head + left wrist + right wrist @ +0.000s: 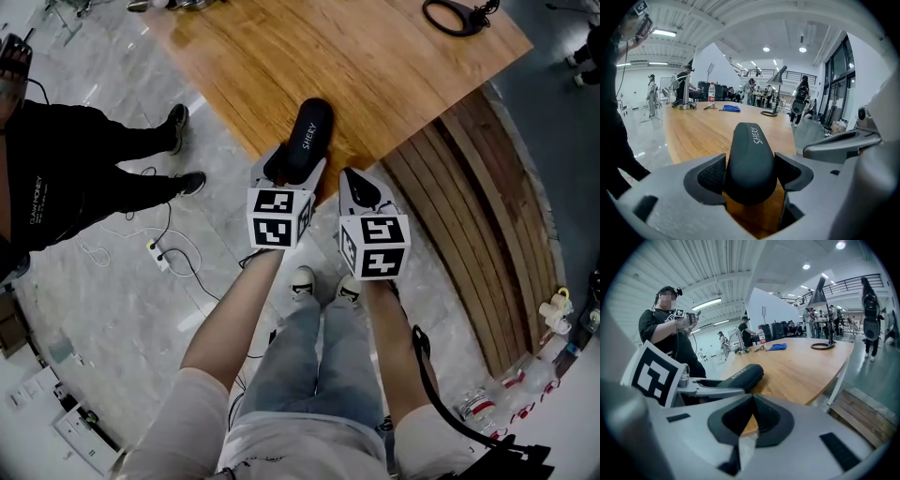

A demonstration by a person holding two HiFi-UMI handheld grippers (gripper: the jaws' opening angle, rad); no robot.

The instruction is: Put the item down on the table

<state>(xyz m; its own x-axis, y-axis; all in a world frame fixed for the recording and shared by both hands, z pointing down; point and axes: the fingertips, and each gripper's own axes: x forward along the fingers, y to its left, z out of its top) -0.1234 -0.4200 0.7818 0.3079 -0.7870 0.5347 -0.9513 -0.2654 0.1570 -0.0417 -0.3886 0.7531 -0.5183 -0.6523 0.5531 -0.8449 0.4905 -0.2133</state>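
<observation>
Black case (306, 141), clamped in the left gripper (750, 172), points to 12 o'clock over the near corner of the wooden worktop (375, 66) for lowering; the right gripper (751, 418), at 3 o'clock, is clenched empty.

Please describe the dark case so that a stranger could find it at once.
Start at the wooden table, at its near corner. There the left gripper clamps a long dark case. It alone bears white SHERY lettering; the right gripper beside it is shut, empty.
</observation>
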